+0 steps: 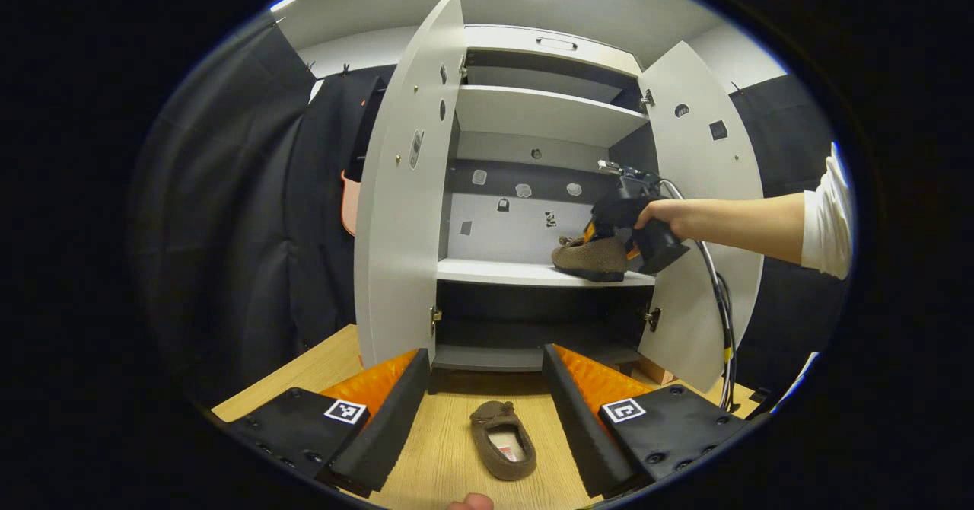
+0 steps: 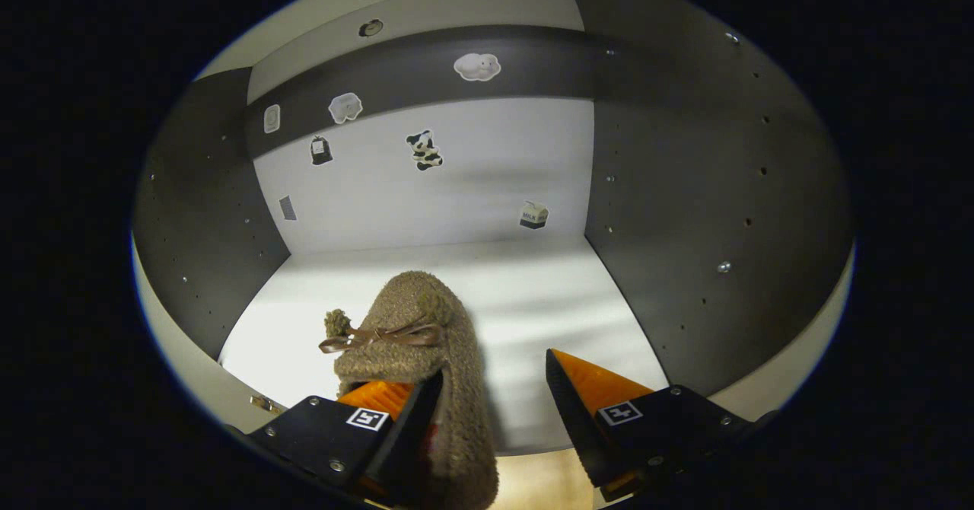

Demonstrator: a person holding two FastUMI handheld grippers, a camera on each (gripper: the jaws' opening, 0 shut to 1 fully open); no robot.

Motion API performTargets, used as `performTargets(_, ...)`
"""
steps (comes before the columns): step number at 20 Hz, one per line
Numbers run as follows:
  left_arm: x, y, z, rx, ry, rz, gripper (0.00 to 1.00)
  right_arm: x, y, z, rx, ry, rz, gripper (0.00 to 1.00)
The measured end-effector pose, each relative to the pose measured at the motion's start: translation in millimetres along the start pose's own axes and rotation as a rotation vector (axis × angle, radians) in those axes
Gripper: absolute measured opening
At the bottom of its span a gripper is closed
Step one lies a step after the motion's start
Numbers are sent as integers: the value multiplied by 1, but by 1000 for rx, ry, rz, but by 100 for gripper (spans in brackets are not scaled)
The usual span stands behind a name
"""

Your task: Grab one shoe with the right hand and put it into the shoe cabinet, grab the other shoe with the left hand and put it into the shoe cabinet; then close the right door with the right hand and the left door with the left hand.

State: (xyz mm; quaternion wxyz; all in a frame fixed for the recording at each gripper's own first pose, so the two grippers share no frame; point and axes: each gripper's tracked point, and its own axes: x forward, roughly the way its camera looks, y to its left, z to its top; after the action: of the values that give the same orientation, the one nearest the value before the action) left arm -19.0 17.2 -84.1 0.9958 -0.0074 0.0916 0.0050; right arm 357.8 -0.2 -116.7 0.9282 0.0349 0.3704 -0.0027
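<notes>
Fingers of the left gripper (image 1: 487, 388) stand spread in the left gripper view, above a brown shoe on the worktop (image 1: 503, 441) lying between them, untouched. Beyond, the shoe cabinet (image 1: 548, 114) has both doors open; a hand (image 1: 670, 217) holds the right gripper (image 1: 609, 232) at the other shoe (image 1: 592, 257) on the white shelf (image 1: 494, 271).

Right gripper view: the right gripper's (image 2: 491, 392) fingers are parted, the fuzzy shoe (image 2: 426, 342) against the left finger only, resting on the shelf (image 2: 548, 297).

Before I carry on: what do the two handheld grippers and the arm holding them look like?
Each gripper, left and right, has two wedge-shaped ribbed fingers on black bolted mounts bearing square black-and-white tags. The right one trails grey cables. The white short sleeve covers the upper arm.
</notes>
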Motion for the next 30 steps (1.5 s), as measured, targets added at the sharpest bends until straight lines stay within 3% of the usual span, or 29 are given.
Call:
performTargets(3,1,6,0,-3,1,13,97,-39,12,12,-22,-84,55,85)
performTargets(6,5,6,-1,-8,-4,10,96,-89,26,21,-102,-264,80,85)
performTargets(14,18,-6,-12,20,15,-23,96,-200,40,-33,-95,-468,186,87)
performTargets(17,20,-12,-22,21,37,-32,96,-232,28,-64,-77,-544,171,86)
performTargets(19,19,-14,-32,21,58,-33,97,-248,9,-86,-84,-586,107,86)
performTargets(24,17,-15,-67,36,136,-30,96,-276,-15,-149,-79,-611,41,86)
performTargets(27,24,-26,-123,29,313,-98,97,-281,-27,-187,-130,-622,2,87)
performTargets(30,46,-22,-167,32,431,-130,97,-288,-25,-215,-80,-597,23,87)
